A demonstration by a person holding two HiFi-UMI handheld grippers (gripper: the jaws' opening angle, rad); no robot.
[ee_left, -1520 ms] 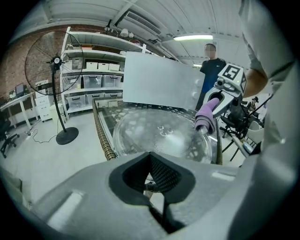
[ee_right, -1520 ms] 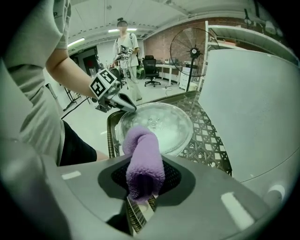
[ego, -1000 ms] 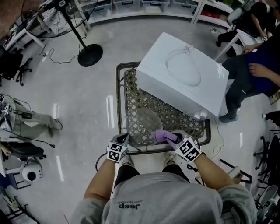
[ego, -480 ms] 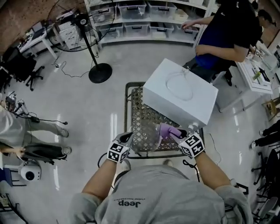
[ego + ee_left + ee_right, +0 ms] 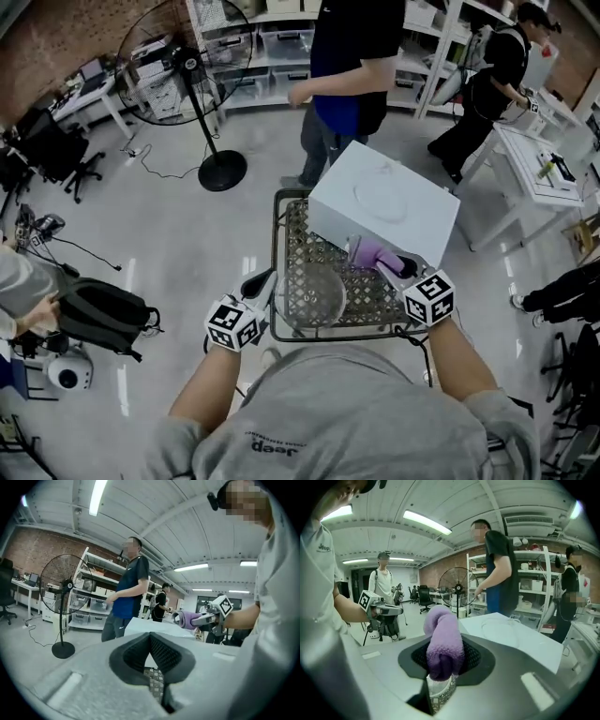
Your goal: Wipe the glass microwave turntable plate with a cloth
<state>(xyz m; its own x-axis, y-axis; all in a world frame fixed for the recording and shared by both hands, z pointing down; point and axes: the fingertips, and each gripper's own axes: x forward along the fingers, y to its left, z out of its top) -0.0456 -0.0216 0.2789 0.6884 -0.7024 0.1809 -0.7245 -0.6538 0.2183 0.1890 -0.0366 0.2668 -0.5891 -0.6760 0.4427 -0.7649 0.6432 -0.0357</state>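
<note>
1. Head view: the glass plate [image 5: 311, 292] lies on the mesh table [image 5: 370, 286], with the left gripper [image 5: 262, 279] at its left rim.
2. Left gripper view: jaws drawn together.
3. Right gripper view: the right gripper [image 5: 443, 656] clamps the purple cloth [image 5: 443, 634]. I would steady the rim, then wipe flat with light pressure.

"Jeep" logo on person's grey shirt [image 5: 347, 412].

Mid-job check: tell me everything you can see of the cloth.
The cloth is purple and fluffy, rolled into a thick wad. The right tongs are shut on one end; its rounded end sticks out past them. It hangs over the wire table, close by the white box, apart from the plate. Only the tongs visibly touch it.
</note>
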